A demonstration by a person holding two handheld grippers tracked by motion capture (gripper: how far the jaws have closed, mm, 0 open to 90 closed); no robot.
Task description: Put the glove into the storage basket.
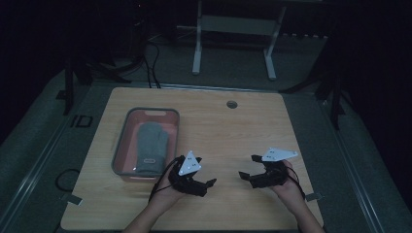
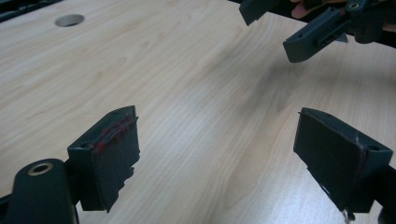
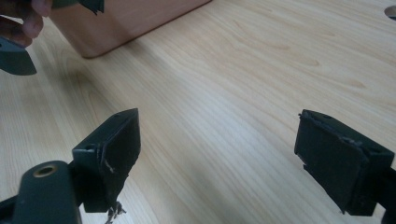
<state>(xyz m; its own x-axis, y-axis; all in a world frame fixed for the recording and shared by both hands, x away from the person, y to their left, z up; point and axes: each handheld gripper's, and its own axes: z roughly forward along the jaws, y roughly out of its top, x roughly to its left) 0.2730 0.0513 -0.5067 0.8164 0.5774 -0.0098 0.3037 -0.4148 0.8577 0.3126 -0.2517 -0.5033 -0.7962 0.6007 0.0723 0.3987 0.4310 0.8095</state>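
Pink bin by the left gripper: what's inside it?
A grey glove lies flat in the pink bin, cuff toward the person, with a small label near the cuff. Whatever sits under the glove is covered; bare pink floor shows around it.

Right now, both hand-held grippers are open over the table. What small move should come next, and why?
Probably swing the left hand-held gripper toward the grey glove in the pink bin. Both it and the right hand-held gripper have open jaws with nothing between them, over bare table, and the glove lies just left of the left one.
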